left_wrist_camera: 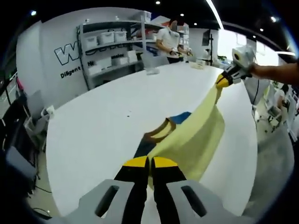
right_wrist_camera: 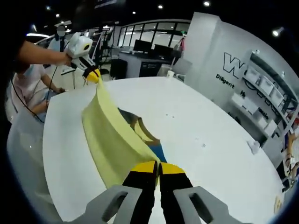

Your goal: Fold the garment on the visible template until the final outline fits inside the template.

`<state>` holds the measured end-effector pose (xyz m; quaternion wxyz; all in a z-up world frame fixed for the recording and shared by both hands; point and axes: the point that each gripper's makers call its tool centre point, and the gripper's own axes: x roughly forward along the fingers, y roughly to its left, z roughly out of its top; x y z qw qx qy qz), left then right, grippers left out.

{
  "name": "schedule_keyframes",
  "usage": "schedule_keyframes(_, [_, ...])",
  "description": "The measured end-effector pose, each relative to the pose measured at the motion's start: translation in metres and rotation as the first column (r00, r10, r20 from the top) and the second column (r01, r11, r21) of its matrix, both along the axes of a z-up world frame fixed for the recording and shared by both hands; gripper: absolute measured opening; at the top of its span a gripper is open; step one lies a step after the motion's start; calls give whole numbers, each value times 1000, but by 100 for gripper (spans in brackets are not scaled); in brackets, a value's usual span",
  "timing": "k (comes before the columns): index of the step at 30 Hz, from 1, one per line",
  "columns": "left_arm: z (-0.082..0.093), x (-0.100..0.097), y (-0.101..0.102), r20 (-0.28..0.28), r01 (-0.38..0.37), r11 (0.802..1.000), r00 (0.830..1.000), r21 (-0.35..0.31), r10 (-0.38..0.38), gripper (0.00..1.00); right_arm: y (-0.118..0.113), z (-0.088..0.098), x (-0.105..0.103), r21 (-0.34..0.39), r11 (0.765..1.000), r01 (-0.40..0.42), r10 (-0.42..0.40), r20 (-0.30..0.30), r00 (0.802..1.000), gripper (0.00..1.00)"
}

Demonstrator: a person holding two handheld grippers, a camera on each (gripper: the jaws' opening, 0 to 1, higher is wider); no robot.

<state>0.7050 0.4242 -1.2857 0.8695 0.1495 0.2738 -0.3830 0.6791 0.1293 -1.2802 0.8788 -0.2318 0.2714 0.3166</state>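
A pale yellow garment (left_wrist_camera: 196,135) hangs stretched in the air over the white table (left_wrist_camera: 103,121). My left gripper (left_wrist_camera: 149,162) is shut on one end of it at the bottom of the left gripper view. My right gripper (left_wrist_camera: 223,81) pinches the other end at the upper right, a bare forearm behind it. In the right gripper view the garment (right_wrist_camera: 110,140) runs from my right gripper (right_wrist_camera: 158,168) up to my left gripper (right_wrist_camera: 93,74). Under the cloth, a brown, blue and dark piece (left_wrist_camera: 161,130) (right_wrist_camera: 147,133) lies flat on the table; I cannot tell whether it belongs to the garment or the template.
A person (left_wrist_camera: 169,42) stands at the table's far end beside shelves (left_wrist_camera: 112,46) of white bins. A small white object (right_wrist_camera: 254,147) sits near the table's right edge. Desks with monitors (right_wrist_camera: 145,49) stand beyond the table. The table edge (left_wrist_camera: 243,154) runs close to the garment.
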Motion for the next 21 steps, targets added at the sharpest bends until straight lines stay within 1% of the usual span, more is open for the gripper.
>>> schedule_keyframes(6, [-4, 10, 1, -14, -31, 1000, 999, 1, 31, 0, 4, -7, 17, 7, 1000, 9, -9, -8, 1000, 0])
schedule_keyframes(9, [-8, 15, 3, -27, -54, 999, 998, -2, 54, 0, 6, -14, 25, 8, 1000, 15, -15, -20, 1000, 0])
schedule_keyframes(17, [-19, 28, 5, -44, -78, 997, 996, -9, 78, 0, 2, -25, 40, 13, 999, 50, -49, -34, 998, 0])
schedule_keyframes(21, [-25, 36, 4, -48, -89, 996, 995, -14, 89, 0, 2, -34, 46, 17, 997, 71, -70, -53, 996, 0])
